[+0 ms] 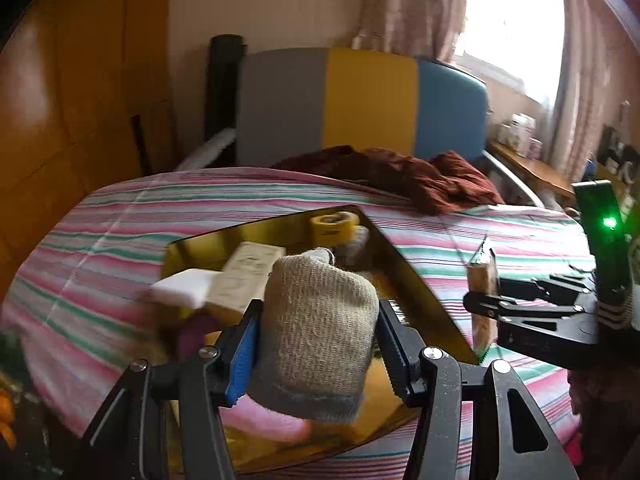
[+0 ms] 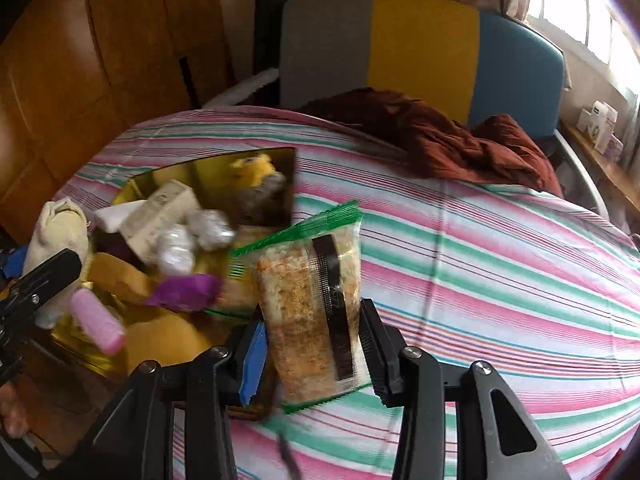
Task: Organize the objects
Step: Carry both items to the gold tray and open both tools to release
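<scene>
Left tool [image 1: 316,344] pinches beige sock [image 1: 320,336]; right tool [image 2: 314,350] pinches snack packet [image 2: 312,304].

the right gripper [image 2: 314,344] holds a green-edged snack packet [image 2: 310,304] upright between its fingers [image 2: 252,356], just beside a gold tray [image 2: 208,168] on the striped bedsheet [image 2: 480,260]. the tray holds a pink roll [image 2: 98,322], a purple wrapper [image 2: 186,292], silver-wrapped balls [image 2: 192,236] and a cream box [image 2: 160,216]. the left gripper [image 2: 44,276] carries a beige bandage roll [image 2: 58,232] at the tray's left edge.

No print is legible: marks on the cream box [image 1: 250,276] and snack packet [image 2: 316,312] blur.
</scene>
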`<state>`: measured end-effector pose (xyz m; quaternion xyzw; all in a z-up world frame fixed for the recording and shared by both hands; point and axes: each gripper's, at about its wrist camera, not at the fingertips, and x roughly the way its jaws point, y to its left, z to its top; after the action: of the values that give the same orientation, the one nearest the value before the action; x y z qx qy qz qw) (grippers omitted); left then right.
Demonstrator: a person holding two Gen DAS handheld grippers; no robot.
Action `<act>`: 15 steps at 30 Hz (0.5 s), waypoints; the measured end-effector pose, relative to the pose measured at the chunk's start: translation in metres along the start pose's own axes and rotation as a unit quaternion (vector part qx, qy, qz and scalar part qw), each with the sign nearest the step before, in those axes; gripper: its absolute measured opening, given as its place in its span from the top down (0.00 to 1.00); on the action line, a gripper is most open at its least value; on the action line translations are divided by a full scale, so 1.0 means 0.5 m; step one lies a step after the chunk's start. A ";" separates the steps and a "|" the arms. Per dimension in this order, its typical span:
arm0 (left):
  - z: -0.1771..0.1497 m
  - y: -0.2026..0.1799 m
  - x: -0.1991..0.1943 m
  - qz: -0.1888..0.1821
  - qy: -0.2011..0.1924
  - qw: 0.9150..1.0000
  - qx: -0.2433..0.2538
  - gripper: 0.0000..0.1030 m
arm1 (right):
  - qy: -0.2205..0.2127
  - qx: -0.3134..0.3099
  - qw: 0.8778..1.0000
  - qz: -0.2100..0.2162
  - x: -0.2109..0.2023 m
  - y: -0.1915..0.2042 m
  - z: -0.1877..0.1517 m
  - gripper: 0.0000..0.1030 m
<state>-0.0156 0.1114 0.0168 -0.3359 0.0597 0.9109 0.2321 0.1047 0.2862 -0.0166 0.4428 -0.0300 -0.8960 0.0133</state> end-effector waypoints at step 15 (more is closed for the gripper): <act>-0.033 0.110 0.001 0.038 0.012 0.998 -0.042 0.46 | 0.003 -0.005 0.999 0.037 0.028 0.096 0.067 0.59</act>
<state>-0.0318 0.0587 0.0014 -0.3534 0.0364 0.9168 0.1824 0.0694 0.2392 -0.0041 0.4435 -0.0423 -0.8939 0.0488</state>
